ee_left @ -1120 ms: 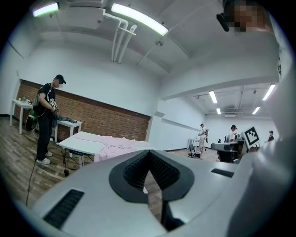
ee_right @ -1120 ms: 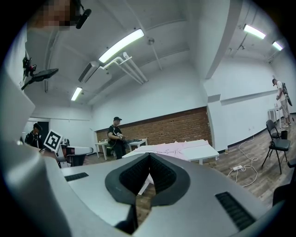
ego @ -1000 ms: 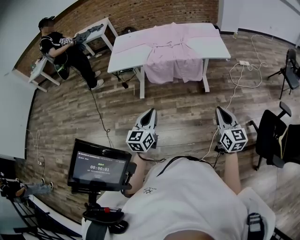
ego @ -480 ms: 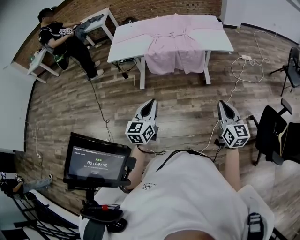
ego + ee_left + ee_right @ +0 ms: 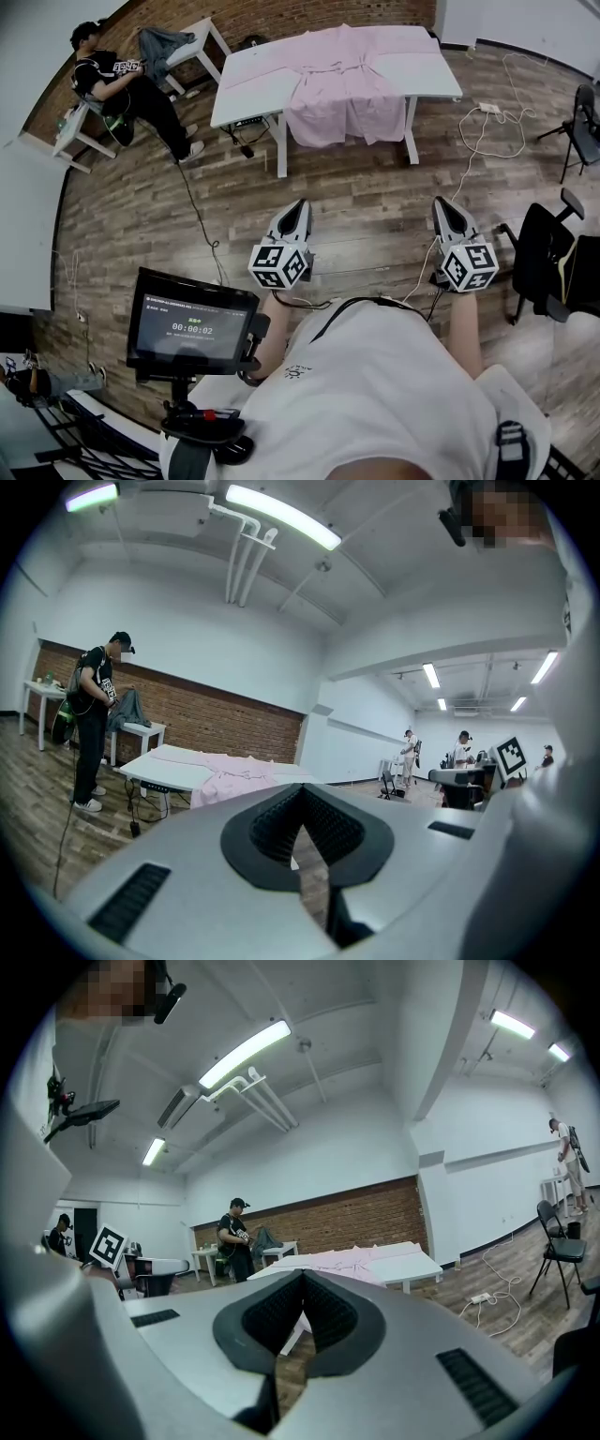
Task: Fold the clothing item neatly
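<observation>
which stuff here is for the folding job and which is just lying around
For the job: pink robe, white table, left tongs, right tongs (both shut, empty).
Lying about: black chair, screen, power strip, grey garment, side table.

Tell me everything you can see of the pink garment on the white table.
The pink garment looks like a thin, soft robe, unfolded. It lies spread on the white table, sleeves stretched out to both sides, a tie at the waist, its lower part hanging over the near edge. Only the table touches it.
</observation>
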Demonstrator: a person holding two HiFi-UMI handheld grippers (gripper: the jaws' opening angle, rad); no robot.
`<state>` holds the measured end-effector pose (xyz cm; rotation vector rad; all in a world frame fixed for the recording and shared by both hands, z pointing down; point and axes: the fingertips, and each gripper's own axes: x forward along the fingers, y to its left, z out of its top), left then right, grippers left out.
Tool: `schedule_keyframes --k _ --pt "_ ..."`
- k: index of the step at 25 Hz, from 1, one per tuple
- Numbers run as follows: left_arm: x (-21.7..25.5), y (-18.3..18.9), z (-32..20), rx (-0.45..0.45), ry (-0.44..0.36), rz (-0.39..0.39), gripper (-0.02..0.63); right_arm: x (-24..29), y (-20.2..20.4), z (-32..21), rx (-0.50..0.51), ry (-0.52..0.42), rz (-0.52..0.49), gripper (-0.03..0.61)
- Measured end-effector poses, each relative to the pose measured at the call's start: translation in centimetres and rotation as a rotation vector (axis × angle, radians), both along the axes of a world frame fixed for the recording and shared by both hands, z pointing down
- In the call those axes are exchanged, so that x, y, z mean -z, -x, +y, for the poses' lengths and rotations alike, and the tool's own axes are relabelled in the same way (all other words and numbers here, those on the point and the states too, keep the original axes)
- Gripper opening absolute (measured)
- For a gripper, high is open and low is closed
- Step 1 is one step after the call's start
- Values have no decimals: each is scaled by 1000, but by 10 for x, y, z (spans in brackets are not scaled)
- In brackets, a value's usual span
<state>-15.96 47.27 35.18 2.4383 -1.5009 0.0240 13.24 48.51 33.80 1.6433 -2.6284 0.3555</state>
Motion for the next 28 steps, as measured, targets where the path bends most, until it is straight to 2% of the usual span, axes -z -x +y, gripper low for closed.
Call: schedule_keyframes --k 11,17,23,28 --pt "0 -15 3 -7 32 0 3 5 -10 2 8 16 1 3" --pt "12 -18 -7 15 27 4 3 14 -4 -11 59 27 3 2" --pt "-12 -66 12 35 27 -14 3 -17 -34 0 136 38 -4 3" --pt "-21 -78 20 38 56 -21 3 -22 -34 1 174 50 -13 2"
